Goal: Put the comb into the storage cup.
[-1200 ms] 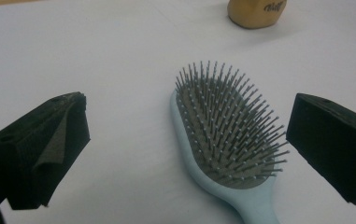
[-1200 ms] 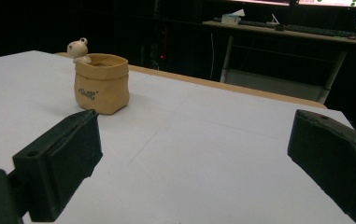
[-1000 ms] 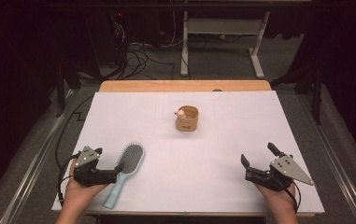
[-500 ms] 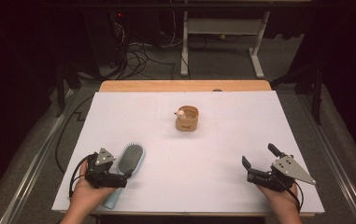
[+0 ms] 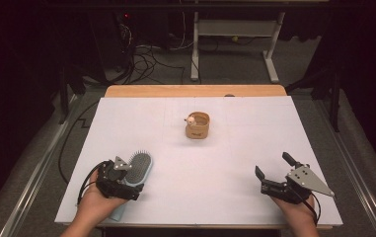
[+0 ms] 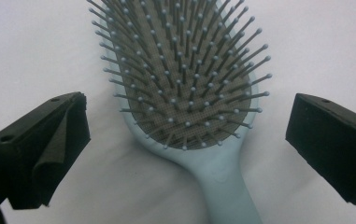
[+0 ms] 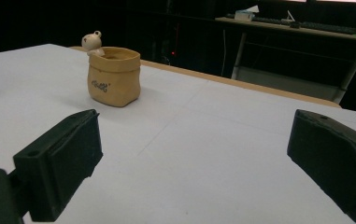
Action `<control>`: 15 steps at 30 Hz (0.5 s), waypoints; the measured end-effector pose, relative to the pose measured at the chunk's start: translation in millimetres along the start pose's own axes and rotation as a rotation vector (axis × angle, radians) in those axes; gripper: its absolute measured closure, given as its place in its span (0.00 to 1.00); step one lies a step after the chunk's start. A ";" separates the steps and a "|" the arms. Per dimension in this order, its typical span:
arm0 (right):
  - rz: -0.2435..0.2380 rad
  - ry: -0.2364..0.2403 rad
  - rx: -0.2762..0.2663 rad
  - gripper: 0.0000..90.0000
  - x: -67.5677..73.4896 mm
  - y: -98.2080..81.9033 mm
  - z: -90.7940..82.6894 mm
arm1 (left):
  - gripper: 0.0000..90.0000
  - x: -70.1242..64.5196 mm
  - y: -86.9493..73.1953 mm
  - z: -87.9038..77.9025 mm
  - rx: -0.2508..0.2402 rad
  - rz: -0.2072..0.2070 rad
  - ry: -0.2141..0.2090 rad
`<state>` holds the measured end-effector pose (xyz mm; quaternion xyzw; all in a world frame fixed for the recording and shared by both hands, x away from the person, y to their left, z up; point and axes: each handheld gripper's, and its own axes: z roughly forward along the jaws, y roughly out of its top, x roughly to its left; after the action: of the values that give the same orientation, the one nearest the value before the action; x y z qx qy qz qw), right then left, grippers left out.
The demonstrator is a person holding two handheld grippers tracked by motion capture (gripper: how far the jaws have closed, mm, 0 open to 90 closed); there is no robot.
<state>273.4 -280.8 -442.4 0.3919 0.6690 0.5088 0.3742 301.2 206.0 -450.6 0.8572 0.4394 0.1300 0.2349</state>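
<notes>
From the high view, I am bringing my left tongs down over the pale blue plastic paddle hairbrush lying at the near left of the white surface; a second ago they were sitting left of the brush. My right tongs are resting open, near right.

In the left gripper view, my jaws are standing wide open on either side of the brush neck, bristles up. Next I judge I need to drop lower and close on the handle.

In the right gripper view, the tan pouch-shaped pot with a small bear is standing well ahead.
</notes>
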 end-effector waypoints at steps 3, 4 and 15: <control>0.005 -0.002 -0.004 0.04 0.0 0.1 -0.6 | 0.01 -0.9 5.4 1.7 0.028 -0.006 0.000; 0.005 -0.002 -0.003 0.04 0.1 0.1 -0.7 | 0.01 -1.2 7.7 2.3 0.036 -0.010 -0.001; 0.003 0.000 -0.002 0.04 0.6 -0.4 -1.0 | 0.01 3.6 27.9 18.9 0.106 -0.068 -0.007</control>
<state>272.1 -280.7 -442.7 0.3925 0.6678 0.5100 0.3739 330.7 189.4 -452.3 0.8535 0.4736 0.0958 0.1950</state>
